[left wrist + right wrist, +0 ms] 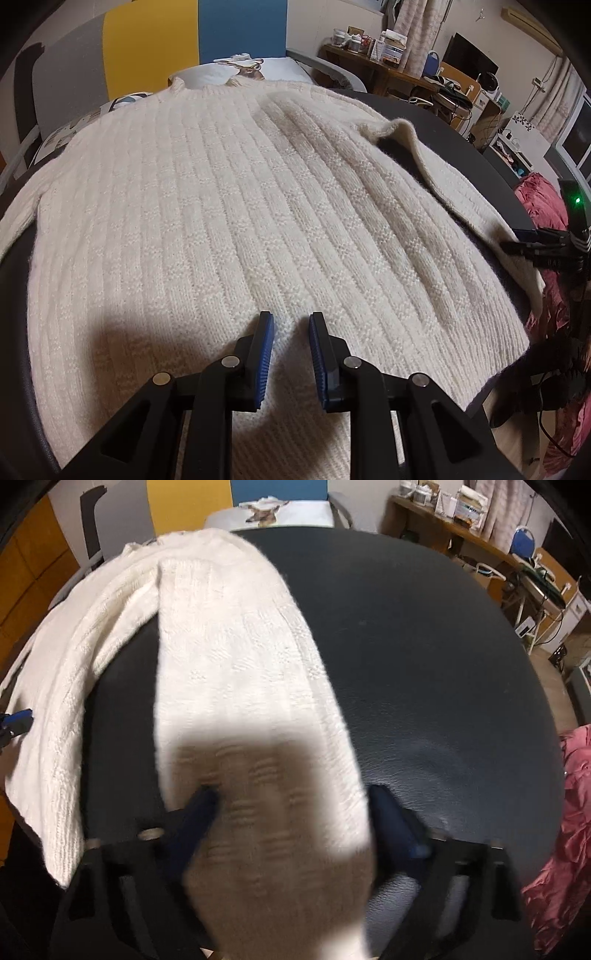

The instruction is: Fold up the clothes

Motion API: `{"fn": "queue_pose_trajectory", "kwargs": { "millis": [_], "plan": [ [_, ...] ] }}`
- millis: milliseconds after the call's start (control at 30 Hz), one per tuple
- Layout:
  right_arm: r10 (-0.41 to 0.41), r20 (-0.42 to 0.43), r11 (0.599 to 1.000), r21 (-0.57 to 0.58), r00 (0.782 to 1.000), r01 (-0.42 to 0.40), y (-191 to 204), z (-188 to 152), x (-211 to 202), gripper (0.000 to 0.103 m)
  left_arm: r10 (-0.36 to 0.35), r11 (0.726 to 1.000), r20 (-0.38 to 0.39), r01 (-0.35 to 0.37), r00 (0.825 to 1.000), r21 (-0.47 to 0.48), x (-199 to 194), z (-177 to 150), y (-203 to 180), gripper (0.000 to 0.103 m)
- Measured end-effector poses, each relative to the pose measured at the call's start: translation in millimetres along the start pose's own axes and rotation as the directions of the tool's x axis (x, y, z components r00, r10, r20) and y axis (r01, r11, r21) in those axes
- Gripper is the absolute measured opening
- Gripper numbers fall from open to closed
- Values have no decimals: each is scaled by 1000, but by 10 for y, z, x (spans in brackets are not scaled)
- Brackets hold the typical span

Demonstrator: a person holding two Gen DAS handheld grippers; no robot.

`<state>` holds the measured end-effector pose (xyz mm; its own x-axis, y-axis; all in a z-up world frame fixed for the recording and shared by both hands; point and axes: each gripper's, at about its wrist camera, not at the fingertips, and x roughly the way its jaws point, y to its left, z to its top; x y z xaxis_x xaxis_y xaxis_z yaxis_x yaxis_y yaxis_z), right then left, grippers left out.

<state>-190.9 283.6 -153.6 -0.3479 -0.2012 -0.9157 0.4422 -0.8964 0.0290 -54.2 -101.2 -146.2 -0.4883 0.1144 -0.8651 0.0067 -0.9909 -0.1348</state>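
covering most of the dark round table [424,646], the cream ribbed knit sweater [229,206] lies flat, sleeve [236,686] toward 6 o'clock. left gripper [291,325] hovers parted, empty; right gripper [291,801] straddles the sleeve, unclamped. closing shallow could let the knit slip and bunch.

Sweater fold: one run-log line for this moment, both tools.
item: cream sweater flat on dark table | left tool: open above hem | right tool: open, straddling sleeve | fold: not started
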Motion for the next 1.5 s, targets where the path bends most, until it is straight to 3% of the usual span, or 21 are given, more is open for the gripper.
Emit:
{"fn": "queue_pose_trajectory", "kwargs": {
  "millis": [67,233,300,400,467,533,600,667,733,833,900,967,1000,1033,1067,1100,1167,1200,1300,1433,1500],
  "plan": [
    [-10,15,1000,5,1000,10,-23,11,-73,34,2,1000,6,-2,1000,4,-5,-11,-4,20],
    [-217,4,965,-153,976,215,138,60,-86,22,7,1000,17,-8,1000,17,-17,-33,-20,20],
    [-360,18,894,-277,933,351,207,114,-43,17,6,1000,17,-7,1000,18,-17,-29,-15,20],
    [-530,75,767,-382,845,515,160,256,-29,17,1,1000,16,-1,1000,11,-20,-25,0,20],
    [-596,115,721,-361,795,592,-49,391,-110,17,-4,1000,13,4,1000,9,-19,-12,14,20],
    [-635,111,709,-310,765,633,-233,623,-87,17,-12,1000,5,12,1000,1,-18,11,33,20],
    [-606,16,768,-248,795,590,-445,752,35,18,-19,1000,-2,19,1000,1,-15,27,49,21],
    [-560,-17,817,-176,828,549,-572,813,184,20,-24,1000,-12,24,1000,11,-16,42,60,21],
    [-536,-13,838,-127,844,531,-625,822,199,24,-33,999,-26,33,999,18,-21,64,72,21],
    [-521,115,848,-47,846,528,-508,817,-133,27,-83,996,-55,82,995,-24,-25,146,167,21],
    [-534,204,837,-11,821,547,-423,919,-361,51,-116,992,-60,113,991,-54,-15,179,226,21],
    [-306,301,952,66,903,300,-349,896,-684,58,-129,990,-55,126,990,-65,6,192,260,21],
    [-106,305,994,70,946,89,-278,900,-694,58,-128,990,-52,125,990,-61,12,184,254,21],
    [96,310,990,73,946,-124,-199,903,-695,58,-126,991,-50,123,991,-57,17,174,245,21],
    [264,306,950,79,915,-301,-44,902,-597,58,-121,992,-45,119,992,-50,13,157,222,21],
    [322,304,926,96,896,-365,47,899,-513,58,-118,992,-42,116,992,-45,10,148,214,21],
    [490,277,825,159,827,-542,273,979,-169,54,-112,993,-35,111,993,-36,5,129,199,21],
    [521,269,799,181,810,-573,354,1015,-35,50,-109,994,-33,108,993,-32,3,121,193,21],
    [554,231,761,248,800,-599,467,1195,428,50,-120,992,-27,119,992,-37,7,119,226,21],
    [556,175,758,293,812,-582,781,1068,698,51,-150,987,-15,149,988,-54,16,108,280,21],
    [571,190,733,318,798,-601,796,1083,715,54,-167,984,-8,166,986,-60,17,94,306,21]
  ]
}}
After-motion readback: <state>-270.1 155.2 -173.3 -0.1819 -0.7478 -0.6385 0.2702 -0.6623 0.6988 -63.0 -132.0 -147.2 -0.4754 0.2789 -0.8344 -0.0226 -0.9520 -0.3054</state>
